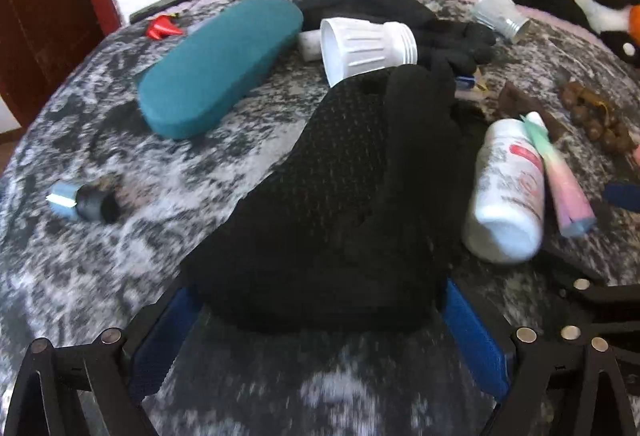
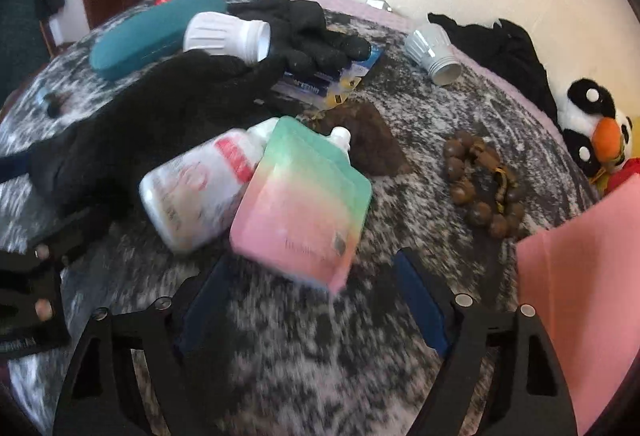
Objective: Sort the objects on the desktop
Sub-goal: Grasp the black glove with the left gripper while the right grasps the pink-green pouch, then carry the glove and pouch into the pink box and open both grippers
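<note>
My left gripper (image 1: 316,300) is open, its blue fingers on either side of the near end of a black glove (image 1: 340,187) that lies on the mottled grey tabletop (image 1: 120,256). My right gripper (image 2: 312,276) is open, just below a pink-and-green pouch (image 2: 304,203) that leans on a white bottle (image 2: 196,187). The pouch (image 1: 560,175) and bottle (image 1: 508,191) also show right of the glove in the left wrist view. The glove (image 2: 140,127) shows at the left in the right wrist view.
A teal glasses case (image 1: 216,67), a white cup (image 1: 364,47), a second black glove (image 1: 400,15) and a grey cup (image 1: 500,15) lie further back. A brown bead bracelet (image 2: 484,187), a pink sheet (image 2: 580,296) and a panda plush (image 2: 592,123) lie to the right.
</note>
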`<act>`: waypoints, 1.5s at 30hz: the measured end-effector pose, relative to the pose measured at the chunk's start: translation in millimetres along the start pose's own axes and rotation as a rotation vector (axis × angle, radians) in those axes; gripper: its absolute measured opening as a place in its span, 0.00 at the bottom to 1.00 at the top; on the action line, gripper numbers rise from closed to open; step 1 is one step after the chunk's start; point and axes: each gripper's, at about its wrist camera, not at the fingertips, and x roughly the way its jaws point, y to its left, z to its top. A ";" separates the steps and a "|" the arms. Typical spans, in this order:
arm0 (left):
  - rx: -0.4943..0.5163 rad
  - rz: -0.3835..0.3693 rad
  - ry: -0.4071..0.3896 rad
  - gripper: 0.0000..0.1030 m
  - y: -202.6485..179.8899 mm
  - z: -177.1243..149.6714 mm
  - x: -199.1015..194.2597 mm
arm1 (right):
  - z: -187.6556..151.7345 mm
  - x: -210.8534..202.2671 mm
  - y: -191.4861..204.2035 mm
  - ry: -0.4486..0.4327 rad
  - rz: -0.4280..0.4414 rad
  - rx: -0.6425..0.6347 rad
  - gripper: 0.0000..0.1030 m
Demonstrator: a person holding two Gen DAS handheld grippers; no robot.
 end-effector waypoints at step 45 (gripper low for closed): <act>-0.082 -0.191 -0.259 0.15 -13.8 14.8 -174.7 | -37.8 -191.5 -79.8 -0.277 0.247 0.172 0.00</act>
